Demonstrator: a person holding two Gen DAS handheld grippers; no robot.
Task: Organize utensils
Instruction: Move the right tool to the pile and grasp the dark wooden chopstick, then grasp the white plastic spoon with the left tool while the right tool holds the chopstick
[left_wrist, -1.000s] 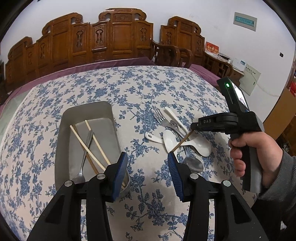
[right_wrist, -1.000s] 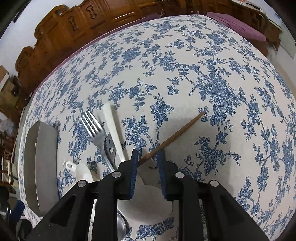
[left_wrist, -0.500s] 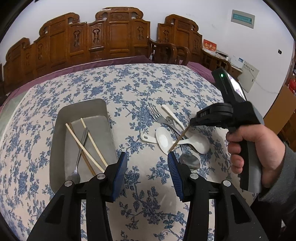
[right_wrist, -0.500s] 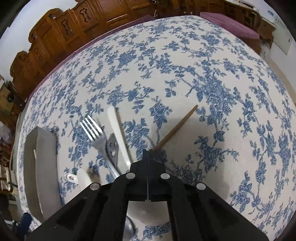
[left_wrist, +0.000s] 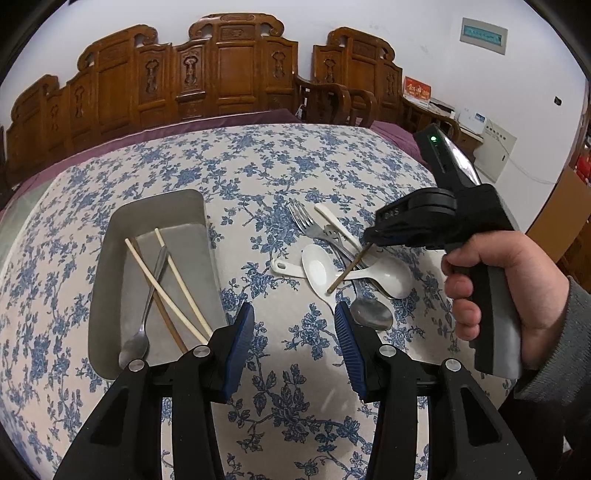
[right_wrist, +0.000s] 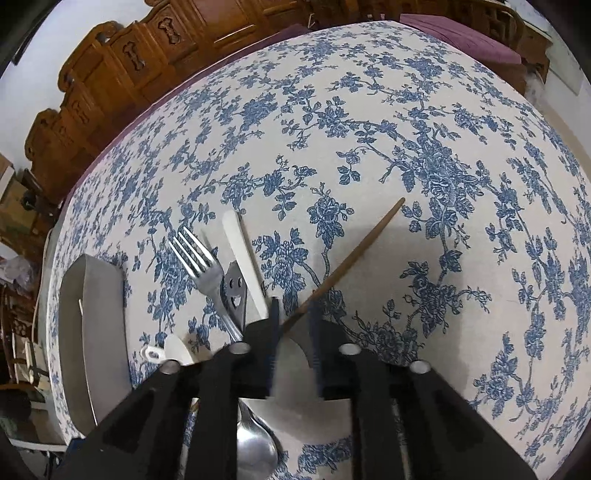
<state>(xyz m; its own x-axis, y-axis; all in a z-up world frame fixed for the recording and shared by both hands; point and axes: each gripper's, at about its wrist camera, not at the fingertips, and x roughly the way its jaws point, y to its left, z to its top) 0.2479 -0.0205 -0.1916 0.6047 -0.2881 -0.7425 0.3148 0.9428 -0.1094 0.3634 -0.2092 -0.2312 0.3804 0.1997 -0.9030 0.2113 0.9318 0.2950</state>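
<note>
Inside the grey metal tray (left_wrist: 155, 210) on the blue-floral tablecloth (left_wrist: 258, 170) lie two pale chopsticks (left_wrist: 162, 288), a dark chopstick (left_wrist: 166, 321) and a steel spoon (left_wrist: 144, 317). Beside it, the right gripper (right_wrist: 293, 317) pinches a slim brown chopstick (right_wrist: 354, 251) above the heaped fork (right_wrist: 201, 264) and white ceramic spoons (left_wrist: 317, 266). Near the tray, the left gripper (left_wrist: 294, 343) hovers with jaws spread, carved wooden chairs (left_wrist: 229, 70) behind.

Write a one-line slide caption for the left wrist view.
Right gripper lifts a brown chopstick from the utensil pile while the open left gripper waits beside the metal tray.
</note>
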